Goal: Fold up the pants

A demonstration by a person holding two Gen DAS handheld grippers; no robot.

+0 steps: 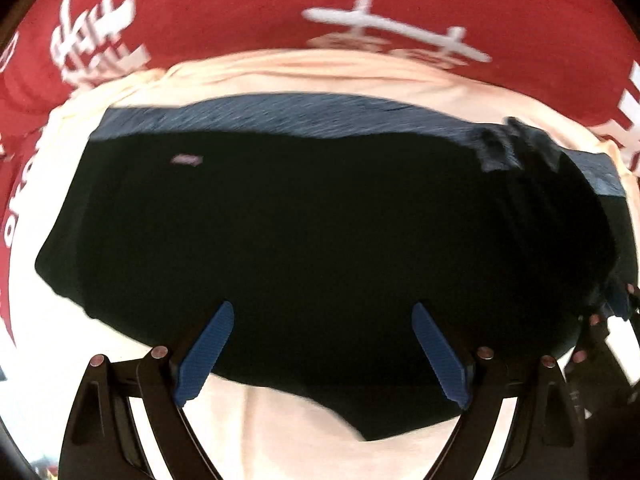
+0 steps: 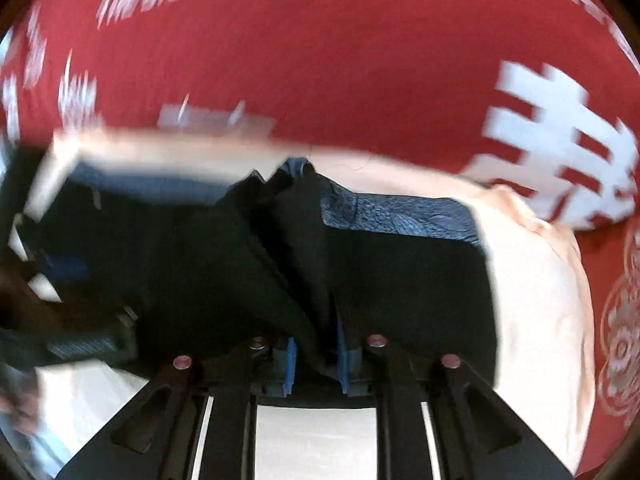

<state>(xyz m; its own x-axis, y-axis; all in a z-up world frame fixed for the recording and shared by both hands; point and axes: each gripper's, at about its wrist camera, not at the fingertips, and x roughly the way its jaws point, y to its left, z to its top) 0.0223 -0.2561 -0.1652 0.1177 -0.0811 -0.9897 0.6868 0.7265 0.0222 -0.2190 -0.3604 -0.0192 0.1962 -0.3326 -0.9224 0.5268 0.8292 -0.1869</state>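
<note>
My left claw pointed down over the black pants, its two blue pads spread wide with nothing between them. The near edge of the pants ran under the gap, and I could not tell whether the pad tips touched the cloth or hung just above it. The pants lay folded into a broad dark slab on a cream cloth, which showed nearest me and curved round both sides. Along the far edge of the slab ran a blue-grey patterned band, bunched into folds toward the far right. Beyond the cream cloth spread a red cloth with white printing. At the near right edge the dark frame of my other claw showed, blurred.

My right claw was nearly closed, its blue pads close on either side of a pinched ridge of the pants; the black fabric rose from between them and ran away from me as a raised pleat. The same patterned band crossed the far side, then the cream cloth, then the red cloth. At the left the view was smeared.
</note>
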